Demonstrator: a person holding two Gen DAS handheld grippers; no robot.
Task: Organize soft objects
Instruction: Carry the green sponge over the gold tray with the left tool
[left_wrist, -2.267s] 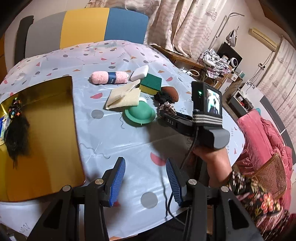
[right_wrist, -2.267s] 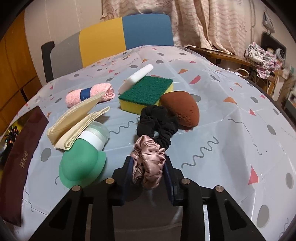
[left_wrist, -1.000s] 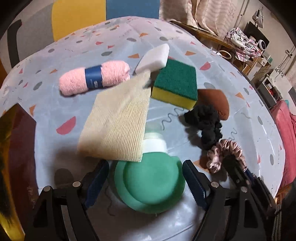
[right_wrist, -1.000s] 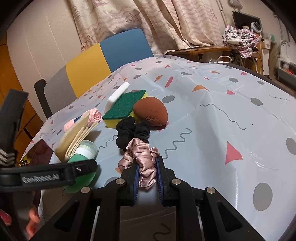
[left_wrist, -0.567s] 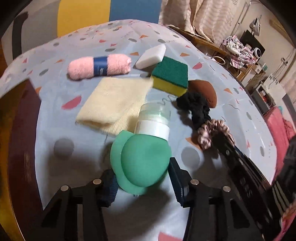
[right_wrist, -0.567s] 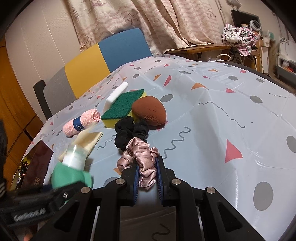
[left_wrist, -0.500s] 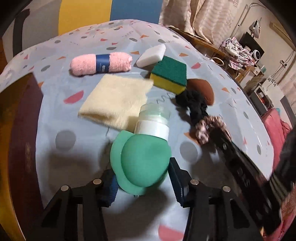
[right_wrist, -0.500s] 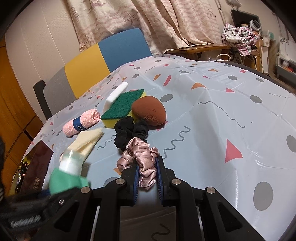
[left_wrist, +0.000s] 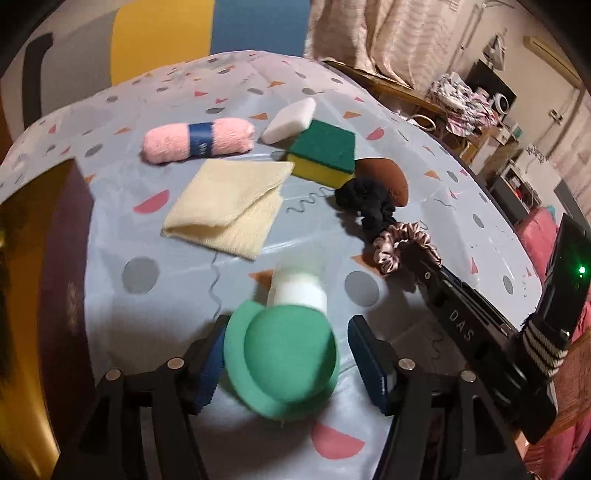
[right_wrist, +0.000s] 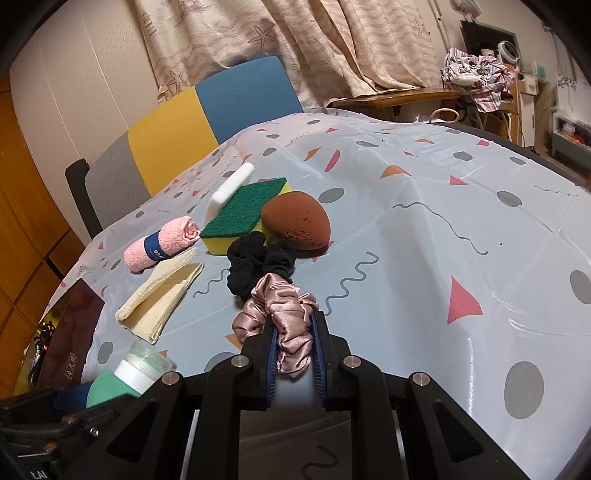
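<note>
My left gripper (left_wrist: 288, 356) is shut on a green silicone brush with a white and clear top (left_wrist: 284, 350) and holds it above the tablecloth; it also shows in the right wrist view (right_wrist: 129, 374). My right gripper (right_wrist: 293, 350) is shut on a pink satin scrunchie (right_wrist: 280, 310), which also shows in the left wrist view (left_wrist: 402, 245). A black scrunchie (right_wrist: 258, 264) lies just beyond it. Further back lie a brown sponge (right_wrist: 295, 221), a green and yellow sponge (right_wrist: 243, 212), a white sponge (right_wrist: 229, 192), a pink rolled towel (right_wrist: 160, 249) and a folded cream cloth (right_wrist: 162, 293).
A gold tray (left_wrist: 33, 280) with a dark red pouch and a black hair piece lies at the left. A yellow, blue and grey chair (right_wrist: 184, 136) stands behind the table. A cluttered side table (right_wrist: 476, 77) and a pink cushioned seat (left_wrist: 543, 236) are at the right.
My left gripper closed on the green brush, lifted it from under the cream cloth and pulled it back toward me. The cloth now lies flat. My right gripper stays shut on the pink scrunchie.
</note>
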